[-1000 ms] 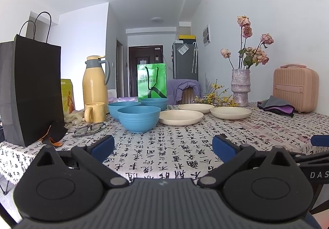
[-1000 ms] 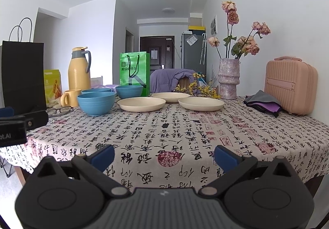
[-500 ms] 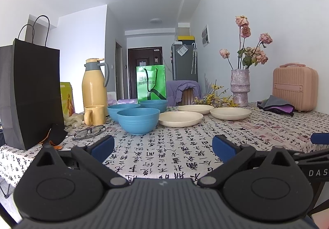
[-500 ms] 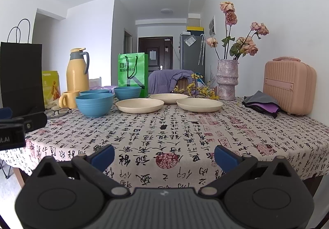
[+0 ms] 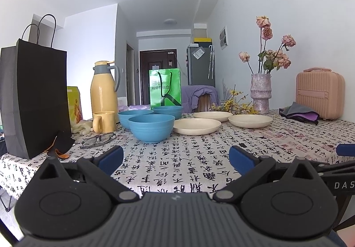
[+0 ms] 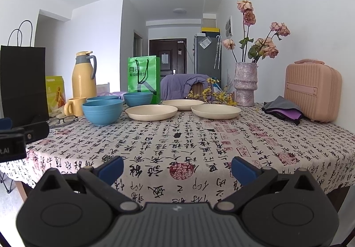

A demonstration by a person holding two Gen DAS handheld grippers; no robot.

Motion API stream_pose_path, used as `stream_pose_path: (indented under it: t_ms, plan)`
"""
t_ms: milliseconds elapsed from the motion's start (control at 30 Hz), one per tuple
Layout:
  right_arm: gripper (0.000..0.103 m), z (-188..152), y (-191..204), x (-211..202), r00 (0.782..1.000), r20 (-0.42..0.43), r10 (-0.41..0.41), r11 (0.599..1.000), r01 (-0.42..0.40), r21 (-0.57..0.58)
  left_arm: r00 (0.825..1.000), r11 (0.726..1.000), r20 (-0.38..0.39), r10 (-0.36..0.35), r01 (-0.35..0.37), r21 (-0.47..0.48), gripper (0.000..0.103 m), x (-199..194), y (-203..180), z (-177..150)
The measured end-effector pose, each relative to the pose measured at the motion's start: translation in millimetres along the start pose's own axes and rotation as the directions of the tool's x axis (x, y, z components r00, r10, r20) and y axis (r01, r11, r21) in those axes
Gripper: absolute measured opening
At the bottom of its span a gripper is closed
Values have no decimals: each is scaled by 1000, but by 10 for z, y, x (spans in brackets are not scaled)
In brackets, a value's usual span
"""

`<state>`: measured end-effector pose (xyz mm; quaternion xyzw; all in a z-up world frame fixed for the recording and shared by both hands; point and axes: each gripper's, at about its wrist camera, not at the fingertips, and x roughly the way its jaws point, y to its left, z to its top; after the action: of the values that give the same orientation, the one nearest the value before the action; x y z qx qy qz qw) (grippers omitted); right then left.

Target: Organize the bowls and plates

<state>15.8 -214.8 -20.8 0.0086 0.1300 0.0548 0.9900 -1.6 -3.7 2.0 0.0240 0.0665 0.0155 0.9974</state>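
Observation:
Three blue bowls stand in a cluster at the table's far left; the nearest bowl (image 5: 151, 127) (image 6: 102, 112) is in front of the other two (image 5: 135, 115) (image 5: 168, 111). Three cream plates lie to their right: a near one (image 5: 196, 126) (image 6: 151, 112), a rear one (image 5: 212, 116) (image 6: 182, 104) and a right one (image 5: 250, 120) (image 6: 215, 111). My left gripper (image 5: 175, 157) is open over the near part of the table, well short of the bowls. My right gripper (image 6: 177, 168) is open at the table's front edge, empty.
A black paper bag (image 5: 33, 100), yellow thermos (image 5: 104, 93), yellow mug (image 5: 103, 121) and glasses (image 5: 97, 137) crowd the left side. A green bag (image 5: 165, 87) stands behind the bowls. A flower vase (image 6: 245, 87), folded cloth (image 6: 281, 109) and pink case (image 6: 312, 93) sit right.
Both grippers have drifted slightly; the views shift a little, with the table appearing marginally lower and nearer. Nothing on the table has moved, and both jaws stay open.

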Motion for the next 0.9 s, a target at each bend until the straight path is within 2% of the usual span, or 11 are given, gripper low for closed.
stream_pose_path:
  t_ms: [133,567,900]
  plan:
    - [103,9,20,-44,999,34,-11,1000,12,-21,1000,1000,0,-4,4,1,103,1,3,-1]
    - [103,33,70,-56,999,51,-14,999,16,-43,1000,1000,8,-5,5,-7,103,-10,40,26]
    - [103,46,45,-6,997,77,-13,998,17,-52,1000,1000,-27,5,-5,-7,103,94,8,-6]
